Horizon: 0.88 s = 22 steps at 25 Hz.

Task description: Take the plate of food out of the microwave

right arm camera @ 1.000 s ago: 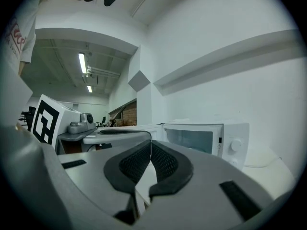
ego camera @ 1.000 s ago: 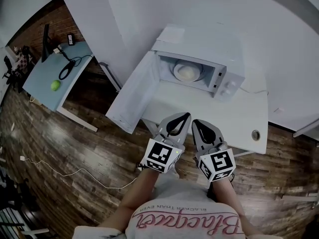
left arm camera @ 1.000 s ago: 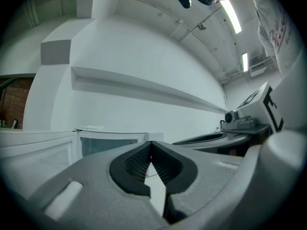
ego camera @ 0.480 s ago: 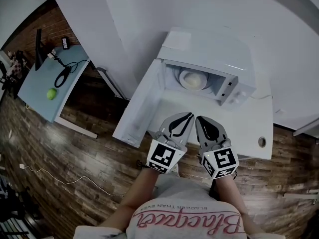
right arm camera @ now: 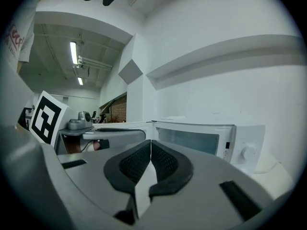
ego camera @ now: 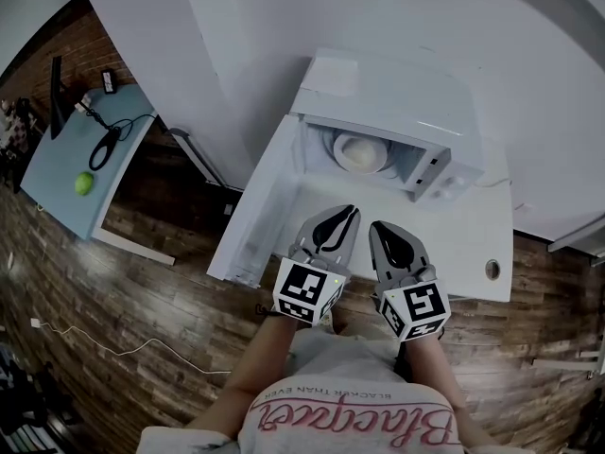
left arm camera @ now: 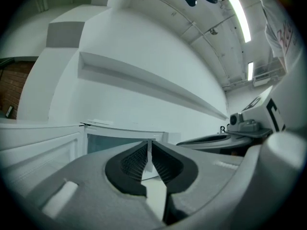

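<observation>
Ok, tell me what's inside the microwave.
A plate bearing a pale mound of food sits inside the open microwave. Its top covers the back of the cavity; what the food is cannot be told.

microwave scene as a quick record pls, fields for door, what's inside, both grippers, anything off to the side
microwave: white, on a white table
door: swung open, on the left in the head view
inside: plate of food, not yet taken out
left gripper: jaws together, nothing between them, in front of the opening, not inside
right gripper: jaws together, nothing between them, beside the left one
off to the side: green round object on a light blue table, far left
</observation>
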Motion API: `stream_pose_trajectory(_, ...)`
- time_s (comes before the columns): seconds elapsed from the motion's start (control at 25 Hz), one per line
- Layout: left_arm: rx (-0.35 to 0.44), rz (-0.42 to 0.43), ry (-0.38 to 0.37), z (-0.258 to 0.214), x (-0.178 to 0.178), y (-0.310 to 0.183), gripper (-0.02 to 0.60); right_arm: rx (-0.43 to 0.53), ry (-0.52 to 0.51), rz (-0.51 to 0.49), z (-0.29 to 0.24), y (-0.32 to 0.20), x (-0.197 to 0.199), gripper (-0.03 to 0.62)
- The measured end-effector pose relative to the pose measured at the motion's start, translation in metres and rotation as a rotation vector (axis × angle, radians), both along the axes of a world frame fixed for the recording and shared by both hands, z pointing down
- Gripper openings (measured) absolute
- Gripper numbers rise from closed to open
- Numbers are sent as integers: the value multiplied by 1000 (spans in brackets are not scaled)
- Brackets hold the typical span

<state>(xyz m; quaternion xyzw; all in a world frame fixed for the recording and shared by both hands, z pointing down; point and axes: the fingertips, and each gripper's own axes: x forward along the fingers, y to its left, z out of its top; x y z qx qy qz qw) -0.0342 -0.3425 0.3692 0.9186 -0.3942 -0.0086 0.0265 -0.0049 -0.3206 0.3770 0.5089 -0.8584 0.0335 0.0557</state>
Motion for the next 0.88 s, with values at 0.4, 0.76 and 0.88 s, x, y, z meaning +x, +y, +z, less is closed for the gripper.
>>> stream_pose_trajectory(0.4,-103,9,60,5,13,-22,44,-27,-29,3,9,-16,17,12)
stream_pose_trajectory(0.76,-99,-62,156,5,19,-61,25,-49,-29,-55,12,-53,35,12)
stream_pose_trajectory(0.88,-127,-84,194,9,22,-75,8,-59,-36,-67,14,-65,41,12)
